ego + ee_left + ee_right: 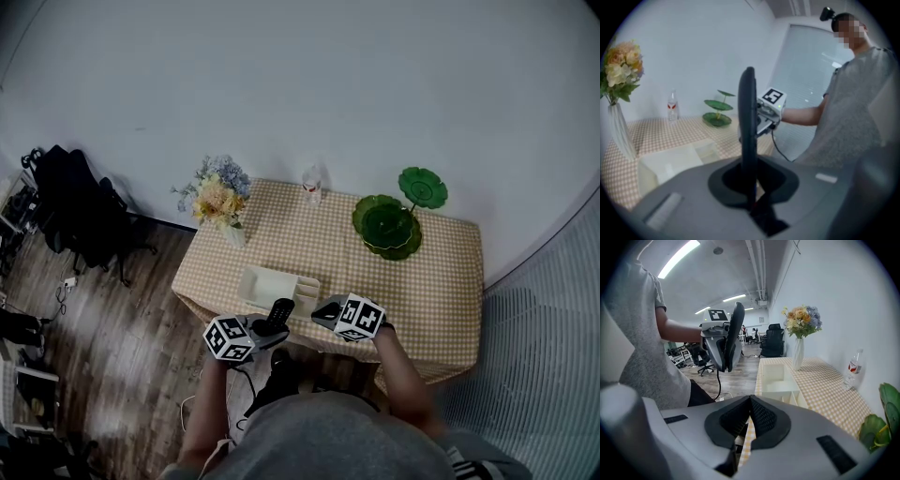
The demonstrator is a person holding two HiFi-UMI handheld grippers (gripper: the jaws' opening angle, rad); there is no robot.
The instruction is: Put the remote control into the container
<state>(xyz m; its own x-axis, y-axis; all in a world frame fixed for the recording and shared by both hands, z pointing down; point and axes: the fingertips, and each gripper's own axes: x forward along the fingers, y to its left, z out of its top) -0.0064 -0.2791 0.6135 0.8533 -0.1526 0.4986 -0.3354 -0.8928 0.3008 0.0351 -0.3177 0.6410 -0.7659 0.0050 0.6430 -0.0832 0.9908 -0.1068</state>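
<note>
A black remote control (280,312) sticks up from my left gripper (270,329), which is shut on its lower end, above the table's near edge. In the left gripper view the remote (747,131) stands edge-on between the pads. The white divided container (273,286) lies on the checked cloth just beyond the remote; it shows low at left in the left gripper view (670,164) and past the jaws in the right gripper view (780,378). My right gripper (325,310) hovers to the right of the remote, shut and empty (749,414). From there the remote (734,333) is seen held upright.
On the table stand a vase of flowers (221,203) at the far left, a water bottle (311,185) at the back, and a green tiered plate stand (386,225) at the right. A black office chair (80,211) sits on the wooden floor to the left.
</note>
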